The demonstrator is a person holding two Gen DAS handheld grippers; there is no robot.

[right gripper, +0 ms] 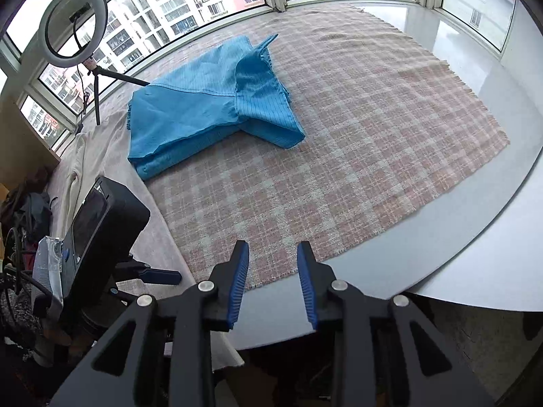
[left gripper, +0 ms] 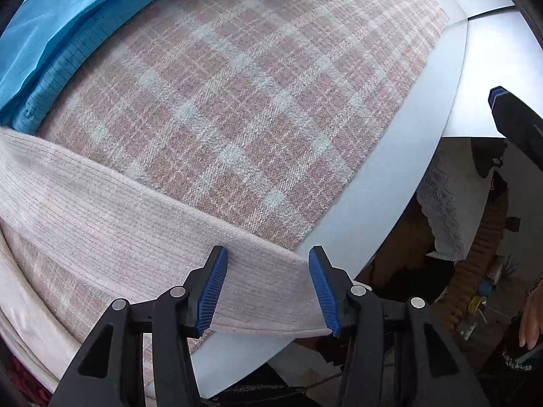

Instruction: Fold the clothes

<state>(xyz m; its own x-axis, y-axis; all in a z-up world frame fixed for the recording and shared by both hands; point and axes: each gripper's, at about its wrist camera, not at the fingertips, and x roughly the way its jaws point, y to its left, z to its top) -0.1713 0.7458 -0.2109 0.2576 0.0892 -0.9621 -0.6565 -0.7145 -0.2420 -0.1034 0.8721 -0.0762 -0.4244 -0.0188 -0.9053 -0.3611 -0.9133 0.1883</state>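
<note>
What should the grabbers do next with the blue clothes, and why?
Probably reach the right gripper toward the blue garment to flatten its raised flap. It lies partly folded on the checked blanket, with one side standing up. Both grippers look open and empty; the left gripper sits over a pale folded cloth.

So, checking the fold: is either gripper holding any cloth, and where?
Nothing held. Left gripper stands open over the pale cloth's folded edge; right gripper is open, empty.

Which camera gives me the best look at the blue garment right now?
The right wrist view: the whole blue garment lies folded on the checked blanket. The left wrist view catches only its edge at the top left.
</note>
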